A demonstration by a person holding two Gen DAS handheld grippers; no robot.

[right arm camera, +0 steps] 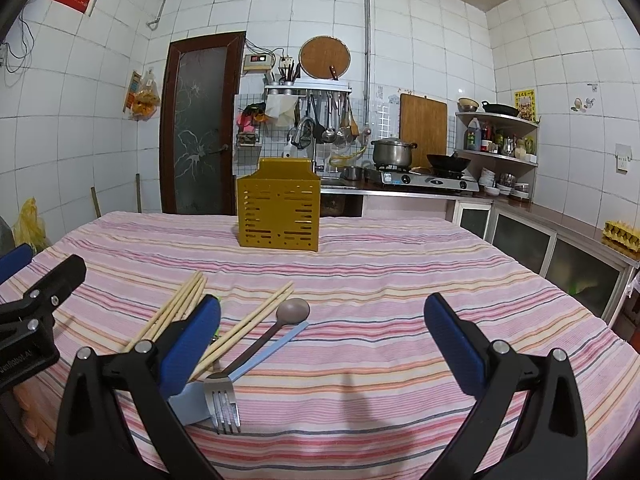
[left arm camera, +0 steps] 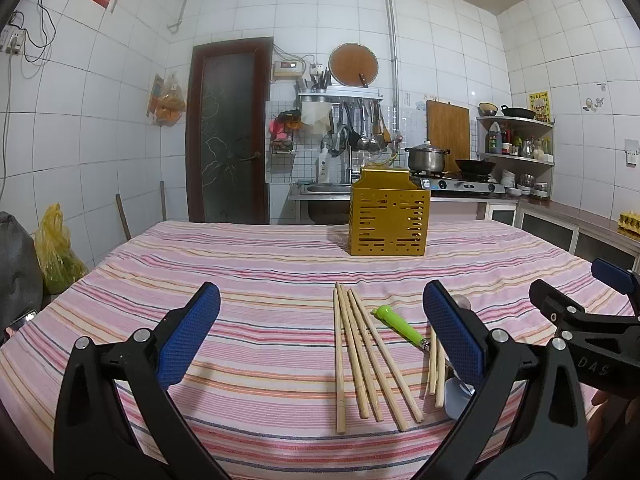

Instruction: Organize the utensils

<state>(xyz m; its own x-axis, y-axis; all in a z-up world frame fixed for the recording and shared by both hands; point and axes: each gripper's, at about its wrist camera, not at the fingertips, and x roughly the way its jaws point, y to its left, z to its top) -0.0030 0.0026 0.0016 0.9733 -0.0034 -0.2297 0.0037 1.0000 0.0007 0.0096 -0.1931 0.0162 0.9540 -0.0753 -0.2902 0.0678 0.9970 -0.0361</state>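
A: Where do we stand? Both our grippers hang over the striped tablecloth (left arm camera: 260, 264) with nothing in them: the left gripper (left arm camera: 320, 340) spread wide, the right gripper (right arm camera: 322, 344) spread wide too.

B: And every utensil is still on the cloth. In the left view the fan of bamboo chopsticks (left arm camera: 366, 364) lies in the lower middle of the frame, the green-handled tool (left arm camera: 400, 322) just right of it, partly behind our right-hand pad. In the right view a second pair of chopsticks (right arm camera: 256, 322), the brown spoon (right arm camera: 294, 310), the fork (right arm camera: 224, 400) and a light blue flat utensil (right arm camera: 276, 344) sit at lower left, crowded together.

A: The gold slotted caddy (left arm camera: 388, 220) stands upright above centre, well apart from all of them and, it seems, empty.

B: What worries us is the crowding. The spoon handle, fork and blue piece overlap, so closing on one will likely drag or flip its neighbours.

A: The chopsticks are thin, round and flat on soft cloth; we could pinch fabric instead, or lift only one of a pair and let it swing.

B: And a long stick held off-centre may catch the caddy's rim and tip it.
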